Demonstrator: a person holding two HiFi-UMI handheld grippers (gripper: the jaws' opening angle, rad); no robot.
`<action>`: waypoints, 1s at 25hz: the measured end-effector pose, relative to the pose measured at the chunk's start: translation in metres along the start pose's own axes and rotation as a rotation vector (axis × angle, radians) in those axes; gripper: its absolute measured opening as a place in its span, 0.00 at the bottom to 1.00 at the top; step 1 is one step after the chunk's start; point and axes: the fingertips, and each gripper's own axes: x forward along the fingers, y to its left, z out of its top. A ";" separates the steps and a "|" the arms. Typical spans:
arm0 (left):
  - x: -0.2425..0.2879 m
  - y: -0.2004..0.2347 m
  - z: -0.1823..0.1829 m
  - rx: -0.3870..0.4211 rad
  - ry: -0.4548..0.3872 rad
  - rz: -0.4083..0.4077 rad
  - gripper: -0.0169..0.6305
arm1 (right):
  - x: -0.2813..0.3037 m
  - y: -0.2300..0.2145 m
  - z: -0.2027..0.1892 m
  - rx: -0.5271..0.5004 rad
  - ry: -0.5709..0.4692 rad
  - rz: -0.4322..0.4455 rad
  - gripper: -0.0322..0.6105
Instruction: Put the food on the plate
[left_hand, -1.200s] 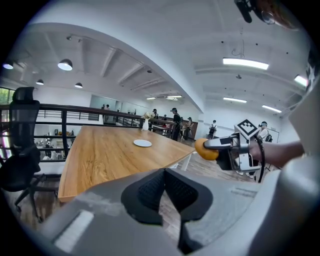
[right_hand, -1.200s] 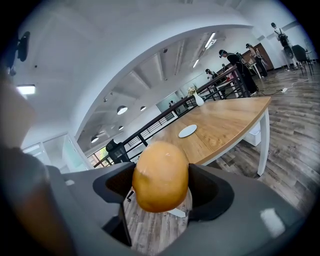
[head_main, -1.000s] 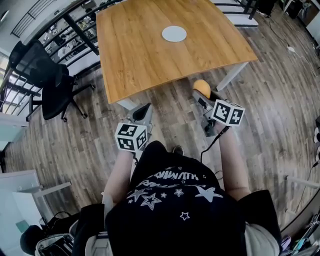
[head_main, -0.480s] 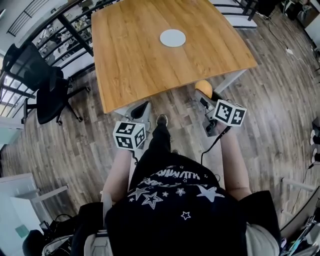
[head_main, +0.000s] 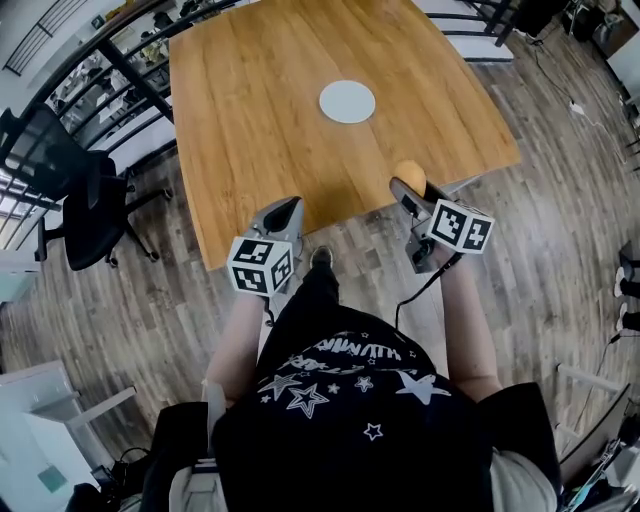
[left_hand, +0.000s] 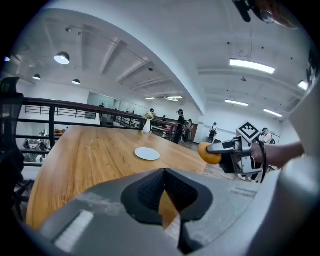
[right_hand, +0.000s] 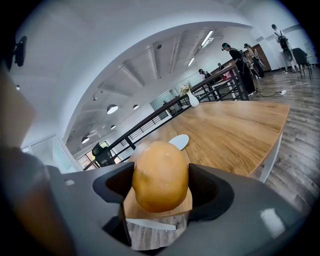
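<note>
A white plate (head_main: 348, 101) lies on the wooden table (head_main: 250, 120), toward its far middle. My right gripper (head_main: 405, 186) is shut on a yellow-brown, egg-shaped piece of food (head_main: 408, 172), held in the air just over the table's near right edge. In the right gripper view the food (right_hand: 160, 175) fills the gap between both pads, with the plate (right_hand: 179, 141) beyond it. My left gripper (head_main: 284, 212) hovers at the near edge, its tips together and nothing in it. The left gripper view shows the plate (left_hand: 147, 154) ahead and the food (left_hand: 209, 153) to the right.
A black office chair (head_main: 85, 195) stands on the floor left of the table, in front of a black railing (head_main: 120, 70). The table's white leg (head_main: 465, 185) is beside my right gripper. Several people stand far off across the room. A vase (right_hand: 193, 99) sits on a far table.
The table has come closer as the person stepped forward. Both grippers moved from over the floor to the table's near edge, the right one still gripping the food.
</note>
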 end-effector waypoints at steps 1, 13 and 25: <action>0.007 0.006 0.004 -0.003 0.004 -0.002 0.03 | 0.007 -0.002 0.006 0.002 0.001 -0.004 0.58; 0.067 0.055 0.045 -0.005 0.018 -0.024 0.03 | 0.075 -0.020 0.049 0.007 0.017 -0.043 0.58; 0.111 0.106 0.077 -0.025 0.011 -0.039 0.03 | 0.147 -0.021 0.070 -0.047 0.073 -0.084 0.58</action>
